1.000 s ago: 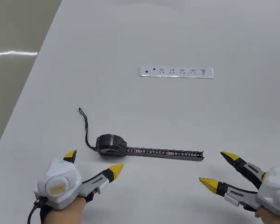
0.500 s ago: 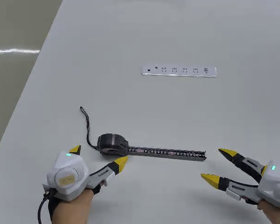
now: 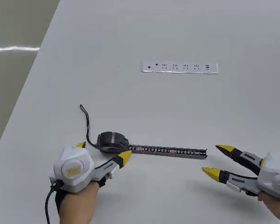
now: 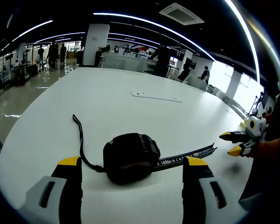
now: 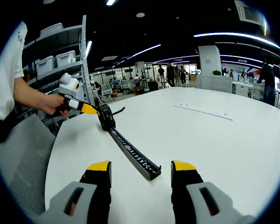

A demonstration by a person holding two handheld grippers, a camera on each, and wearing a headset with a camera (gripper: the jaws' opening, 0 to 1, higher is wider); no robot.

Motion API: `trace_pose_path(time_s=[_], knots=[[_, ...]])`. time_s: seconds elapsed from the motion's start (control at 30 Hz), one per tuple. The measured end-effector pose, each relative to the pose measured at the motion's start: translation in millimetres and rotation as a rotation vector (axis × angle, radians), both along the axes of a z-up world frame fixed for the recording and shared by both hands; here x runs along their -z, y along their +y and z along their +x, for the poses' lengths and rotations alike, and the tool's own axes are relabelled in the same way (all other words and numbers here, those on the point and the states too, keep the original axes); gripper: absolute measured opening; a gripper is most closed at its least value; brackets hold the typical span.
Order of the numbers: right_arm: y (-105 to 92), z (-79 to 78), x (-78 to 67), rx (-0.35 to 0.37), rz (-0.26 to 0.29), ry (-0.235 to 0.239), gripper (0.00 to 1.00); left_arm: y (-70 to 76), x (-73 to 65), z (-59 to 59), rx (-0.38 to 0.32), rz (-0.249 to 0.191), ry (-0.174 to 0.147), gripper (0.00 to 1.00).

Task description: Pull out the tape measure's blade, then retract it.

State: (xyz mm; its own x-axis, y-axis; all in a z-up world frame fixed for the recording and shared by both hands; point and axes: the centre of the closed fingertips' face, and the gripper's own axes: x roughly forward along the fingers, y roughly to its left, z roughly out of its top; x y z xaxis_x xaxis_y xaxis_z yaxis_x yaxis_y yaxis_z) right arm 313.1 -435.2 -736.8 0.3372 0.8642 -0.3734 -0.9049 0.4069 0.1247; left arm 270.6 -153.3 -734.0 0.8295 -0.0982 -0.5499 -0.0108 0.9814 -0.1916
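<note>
Your left tongs (image 3: pixel 103 151) have come up the tabletop (image 3: pixel 130 37) since a second ago and now sit right at the tape measure (image 3: pixel 113 142), where before they hung back below and to its left. Your right tongs (image 3: pixel 217 160) have edged in a little toward the free end of the blade (image 3: pixel 168 151).

The left jaws stand wide apart. In the left gripper view the black case (image 4: pixel 130 156) lies between the two yellow tips with a gap on each side, so nothing is clamped.

The right jaws are spread as well. In the right gripper view the blade's end (image 5: pixel 149 173) lies on the tabletop just ahead of the gap between them, untouched.

The tape measure rests on the near part of the tabletop. Its blade is out and lies flat, running from the case toward your right hand. Its black wrist strap (image 3: pixel 86 123) trails away from the case on the far left side. A white power strip (image 3: pixel 179 67) lies well beyond, farther up the tabletop.
</note>
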Motion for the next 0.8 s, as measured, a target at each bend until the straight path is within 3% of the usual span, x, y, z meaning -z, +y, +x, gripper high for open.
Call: trace_pose_path(time_s=[0.5, 0.8], knots=[[6.6, 9.8, 10.9, -0.038, -0.017, 0.013, 0.49, -6.9, 8.8, 11.0, -0.026, -0.038, 0.029, 0.84], [7.6, 10.9, 17.3, -0.056, -0.035, 0.023, 0.47, -5.3, 11.1, 14.5, -0.043, -0.034, 0.036, 0.83]])
